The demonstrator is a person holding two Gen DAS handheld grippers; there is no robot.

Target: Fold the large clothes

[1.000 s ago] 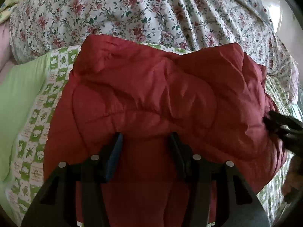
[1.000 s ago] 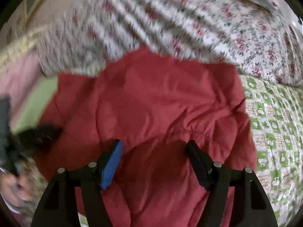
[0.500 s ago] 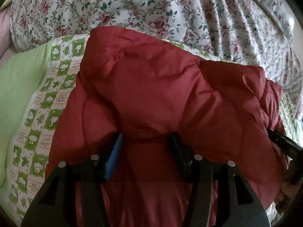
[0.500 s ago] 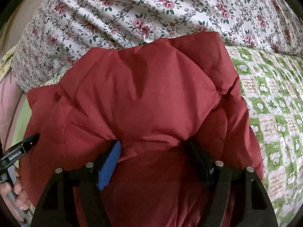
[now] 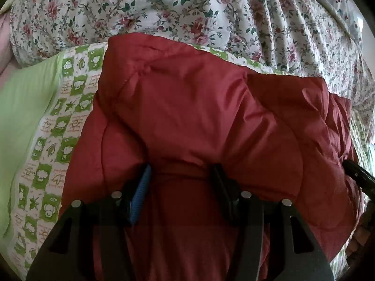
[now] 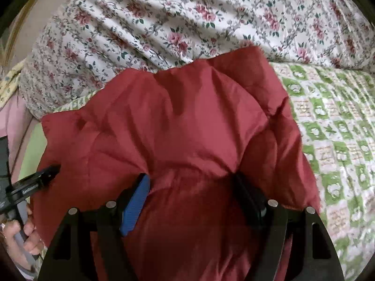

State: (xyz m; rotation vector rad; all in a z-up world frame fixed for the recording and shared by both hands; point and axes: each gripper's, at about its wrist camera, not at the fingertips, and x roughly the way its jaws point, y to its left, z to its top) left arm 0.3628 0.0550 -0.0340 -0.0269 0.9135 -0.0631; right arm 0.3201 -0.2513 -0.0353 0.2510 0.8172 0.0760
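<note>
Closest to you, your left gripper (image 5: 180, 180) has a thick roll of the red puffy jacket (image 5: 199, 121) bunched between its fingers. They stand about half apart and squeeze that fat fold, so it is clamped on the jacket. Your right gripper (image 6: 192, 187) does the same further along the same edge. Its fingers stand wider, with a bigger wad of jacket pinched between them. You can also see the tip of the left gripper poking at the jacket's side in the right camera, with your hand (image 6: 21, 236) wrapped around its handle.

The jacket looks soft, fluffy and light. Its shiny cloth is probably slippery, so a thin pinch may slide out. Grab a fat bunch near a sewn line, like now. It will likely puff back up when you let go.

The jacket lies folded over on the green and white checked bed sheet (image 6: 335, 126). Past it, at the back, sits a big flowery quilt (image 5: 187, 11), bunched up and just touching the jacket's far edge.
</note>
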